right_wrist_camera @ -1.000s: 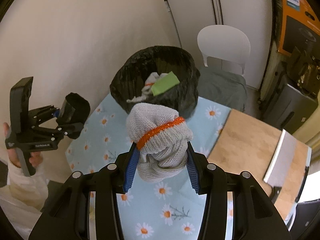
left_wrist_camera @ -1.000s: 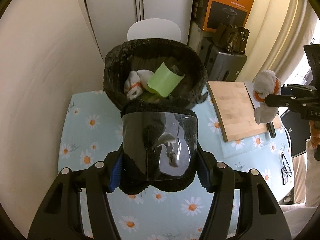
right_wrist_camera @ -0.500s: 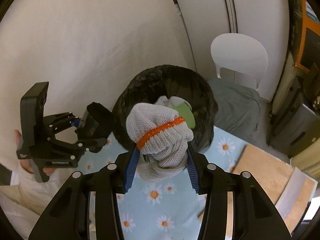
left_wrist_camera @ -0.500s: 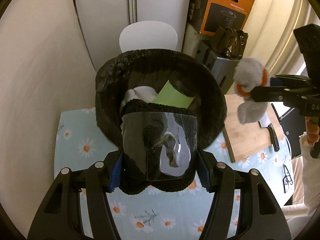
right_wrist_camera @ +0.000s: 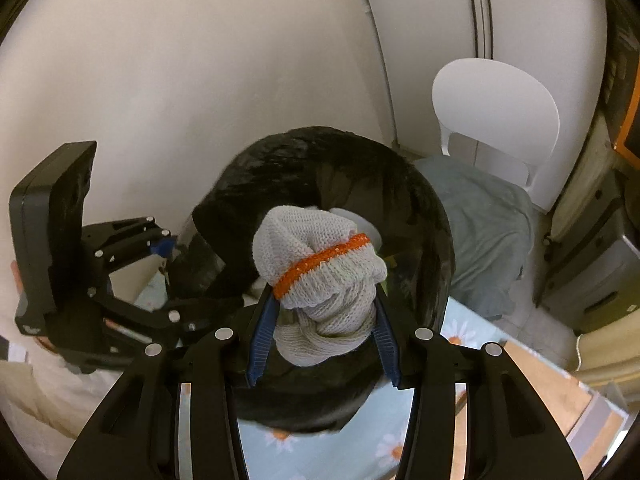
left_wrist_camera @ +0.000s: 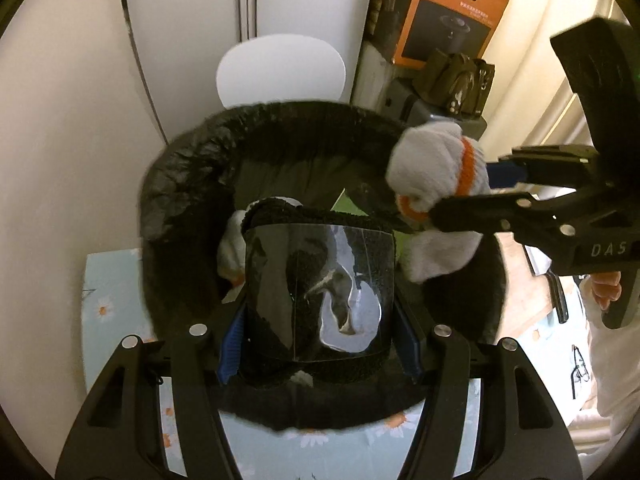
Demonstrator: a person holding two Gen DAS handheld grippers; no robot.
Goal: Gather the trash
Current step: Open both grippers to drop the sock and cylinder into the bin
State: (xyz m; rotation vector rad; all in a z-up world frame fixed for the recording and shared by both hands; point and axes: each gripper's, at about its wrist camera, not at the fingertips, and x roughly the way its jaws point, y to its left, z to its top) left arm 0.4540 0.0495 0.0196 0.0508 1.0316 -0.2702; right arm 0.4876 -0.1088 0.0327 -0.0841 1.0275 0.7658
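Under your two tools you have the desk (left_wrist_camera: 112,280), covered in a pale blue cloth printed with white daisies. A bin lined with a black bag (left_wrist_camera: 184,184) stands on it near the far edge, close to the cream wall, and hides most of the cloth. To the right of the bin a wooden cutting board (right_wrist_camera: 532,392) lies flat on the cloth. A pair of glasses (left_wrist_camera: 578,364) rests at the right edge of the desk.
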